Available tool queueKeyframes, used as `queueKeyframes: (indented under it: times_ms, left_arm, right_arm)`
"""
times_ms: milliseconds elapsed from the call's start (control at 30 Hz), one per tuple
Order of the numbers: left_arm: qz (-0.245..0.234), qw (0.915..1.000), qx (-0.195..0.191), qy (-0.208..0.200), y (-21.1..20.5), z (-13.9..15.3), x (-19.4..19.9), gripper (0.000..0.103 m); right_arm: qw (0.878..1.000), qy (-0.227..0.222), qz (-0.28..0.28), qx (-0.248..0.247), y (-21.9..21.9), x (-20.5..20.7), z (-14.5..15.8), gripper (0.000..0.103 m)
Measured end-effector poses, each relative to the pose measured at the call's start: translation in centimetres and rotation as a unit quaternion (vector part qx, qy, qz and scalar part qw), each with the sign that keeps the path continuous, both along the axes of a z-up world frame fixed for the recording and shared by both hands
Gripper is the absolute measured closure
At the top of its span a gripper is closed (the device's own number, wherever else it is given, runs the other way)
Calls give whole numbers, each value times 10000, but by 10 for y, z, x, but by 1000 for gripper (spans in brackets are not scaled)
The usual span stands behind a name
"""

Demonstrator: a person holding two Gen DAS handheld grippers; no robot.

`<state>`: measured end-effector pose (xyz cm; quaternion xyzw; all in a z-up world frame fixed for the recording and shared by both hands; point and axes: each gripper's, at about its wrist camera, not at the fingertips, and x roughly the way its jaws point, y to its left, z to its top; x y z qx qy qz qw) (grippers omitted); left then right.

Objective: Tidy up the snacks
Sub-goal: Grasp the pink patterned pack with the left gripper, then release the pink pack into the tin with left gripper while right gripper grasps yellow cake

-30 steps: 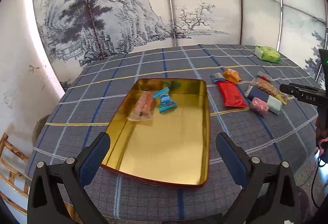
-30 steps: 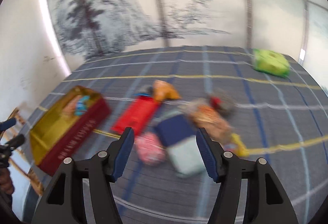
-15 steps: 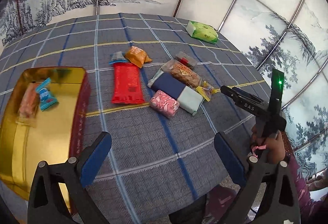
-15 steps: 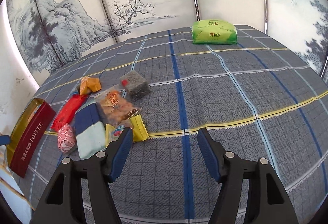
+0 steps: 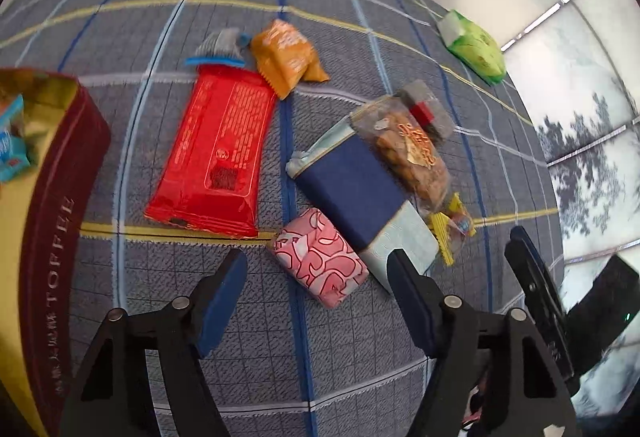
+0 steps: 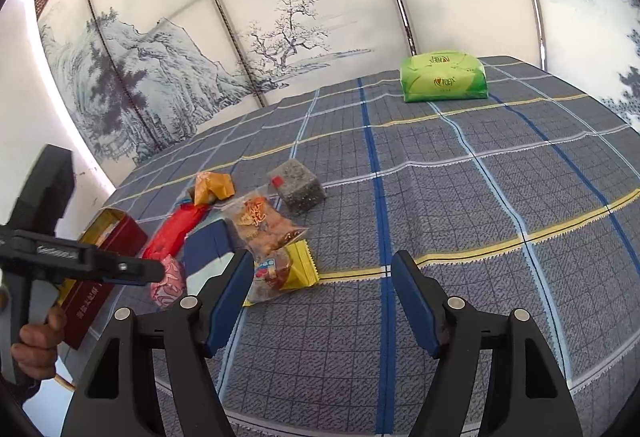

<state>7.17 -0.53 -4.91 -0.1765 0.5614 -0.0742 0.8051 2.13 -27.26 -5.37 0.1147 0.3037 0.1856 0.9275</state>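
Your left tongs [image 5: 316, 297]: apart, just been closing, above the pink snack [image 5: 320, 263], not pressing | your right tongs [image 6: 322, 297]: apart, just been opening, nothing between.

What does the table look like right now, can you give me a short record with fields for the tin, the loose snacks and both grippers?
surface: plaid tablecloth
tin: red toffee tin, gold inside, blue-wrapped candy in it
loose snacks: red packet, orange packet, navy box, clear bag of brown snacks, pink patterned candy, yellow-edged packet, grey cube
apart from the pile: green tissue pack, far side
left gripper: open, jaws just been closing, astride the pink candy, pads not touching
right gripper: open, jaws just been opening, empty
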Motion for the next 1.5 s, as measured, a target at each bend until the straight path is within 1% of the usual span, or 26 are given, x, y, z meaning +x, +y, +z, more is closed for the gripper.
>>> queueKeyframes:
  times_ms: [33, 133, 200, 267, 300, 333, 367, 400, 600, 667, 800, 933, 1000, 1067, 1167, 1267, 1367, 1500]
  left_arm:
    - [54, 10000, -21, 46, 1, -3, 1, 37]
    - [172, 9999, 6, -17, 0, -5, 2, 37]
    - [227, 9997, 97, -55, -1, -5, 2, 41]
    - [262, 9993, 272, -77, -1, -4, -1, 55]
    - [187, 9996, 159, -103, -1, -5, -2, 62]
    - [121, 9999, 81, -90, -1, -7, -2, 67]
    - [109, 9998, 127, -105, 0, -6, -3, 73]
    - [107, 9997, 189, -115, 1, -7, -5, 74]
    - [-39, 9996, 200, -170, 6, -6, -14, 76]
    - [-97, 9993, 309, -211, 4, -6, -14, 76]
    - [-69, 9986, 438, -297, 1, -5, -13, 75]
    - [-180, 9975, 517, -450, -1, -6, -14, 77]
    - [-317, 9961, 619, -535, -3, -5, -17, 78]
    - [-383, 9943, 749, -655, -4, -2, -26, 78]
    - [-559, 9920, 742, -859, -4, 4, -44, 78]
    - [-658, 9918, 620, -908, 1, 9, -60, 78]
    - [-735, 9908, 616, -960, 6, 15, -75, 78]
    - [-775, 9896, 592, -1056, 12, 23, -89, 78]
  right_arm:
    - [10000, -7, -2, 14, 0, 0, 0, 30]
    - [10000, -23, 5, 60, -2, 0, 0, 29]
    - [10000, -20, -2, 76, -2, 0, 0, 28]
    - [10000, -20, -10, 75, -2, 0, 1, 27]
    - [10000, -20, -30, 92, -3, -1, 1, 27]
    - [9999, -15, -46, 106, -4, -1, 1, 26]
    - [9999, -8, -56, 115, -5, -1, 0, 26]
    - [9999, 3, -66, 124, -5, -1, 1, 26]
    - [9999, 74, -129, 87, -5, 1, 0, 23]
    - [9999, 116, -116, 35, -3, 2, -1, 22]
    - [9998, 146, -83, -78, 1, 2, -2, 22]
    - [9998, 169, -5, -133, 4, 3, -2, 21]
    - [9995, 201, 93, -220, 8, 4, -2, 21]
    - [9985, 212, 298, -398, 18, 3, -1, 21]
    - [9965, 225, 521, -606, 31, 5, 1, 21]
    - [9937, 337, 686, -820, 44, 13, -1, 21]
    - [9922, 325, 757, -938, 52, 19, 0, 21]
    - [9902, 430, 853, -1021, 57, 32, -5, 23]
